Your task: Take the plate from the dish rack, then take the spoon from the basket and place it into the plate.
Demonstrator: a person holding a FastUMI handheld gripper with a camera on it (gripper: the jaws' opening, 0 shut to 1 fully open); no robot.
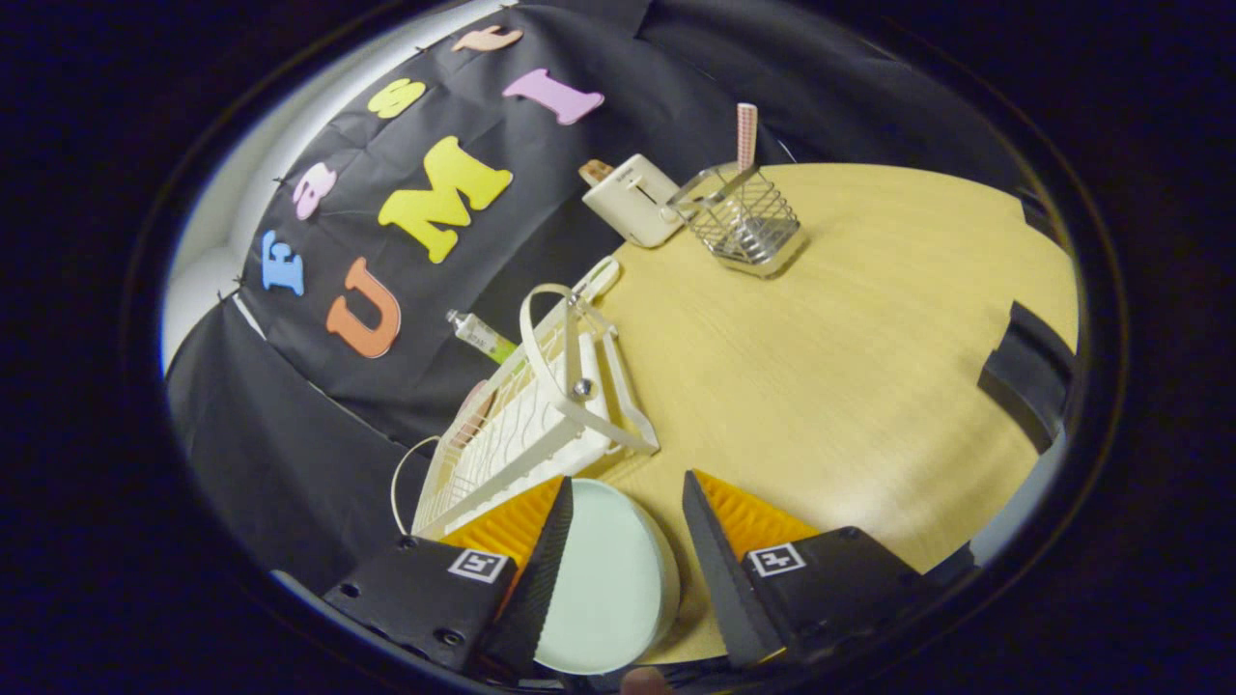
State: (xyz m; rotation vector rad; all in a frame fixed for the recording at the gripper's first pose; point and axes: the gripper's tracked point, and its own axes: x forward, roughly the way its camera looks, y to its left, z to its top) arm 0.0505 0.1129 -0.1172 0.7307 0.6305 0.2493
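Your rack (526, 425) sits at the table's (850, 367) left edge, just ahead of the left finger, with a tube (480, 335) behind it. Your gripper (626, 502) hangs with its jaws apart, the plate (603, 579) lying between the fingers, untouched by the right one. Beyond stand a toaster (632, 200) and the basket (744, 220) holding the spoon (746, 135) upright.

Pale green round plate (603, 579) between the fingers: smooth, matt. White plastic dish rack (526, 425) just ahead: satin finish. Light wood-grain table (850, 386): matt laminate look. Wire basket (744, 220) far beyond: shiny metal. Cream toaster (632, 200) beside it: smooth plastic.
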